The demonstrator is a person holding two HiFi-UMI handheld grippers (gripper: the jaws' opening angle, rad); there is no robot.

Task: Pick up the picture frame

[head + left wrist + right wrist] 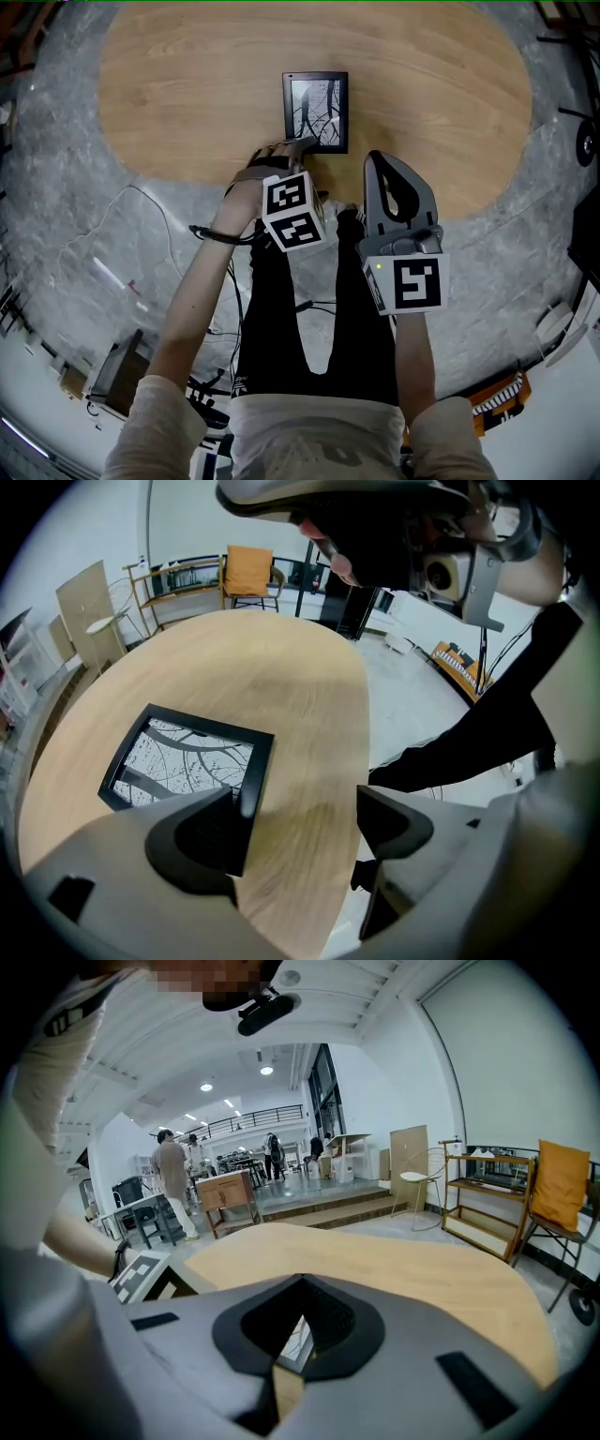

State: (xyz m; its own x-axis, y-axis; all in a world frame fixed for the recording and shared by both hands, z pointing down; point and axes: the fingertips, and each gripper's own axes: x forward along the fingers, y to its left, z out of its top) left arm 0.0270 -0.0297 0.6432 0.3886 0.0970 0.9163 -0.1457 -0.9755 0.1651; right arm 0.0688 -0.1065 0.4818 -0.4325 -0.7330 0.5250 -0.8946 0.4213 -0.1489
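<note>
A black picture frame with a black-and-white branch print lies flat on the oval wooden table, near its front edge. My left gripper is at the frame's near left corner. In the left gripper view it is open, with the left finger over the near corner of the frame and the right finger over bare wood. My right gripper hovers at the table's front edge, right of the frame. Its jaws are shut on nothing, and a sliver of the frame shows through them.
Cables trail on the grey floor beside the person's legs. An orange chair and a wire shelf stand beyond the table's far end. People stand among desks in the background.
</note>
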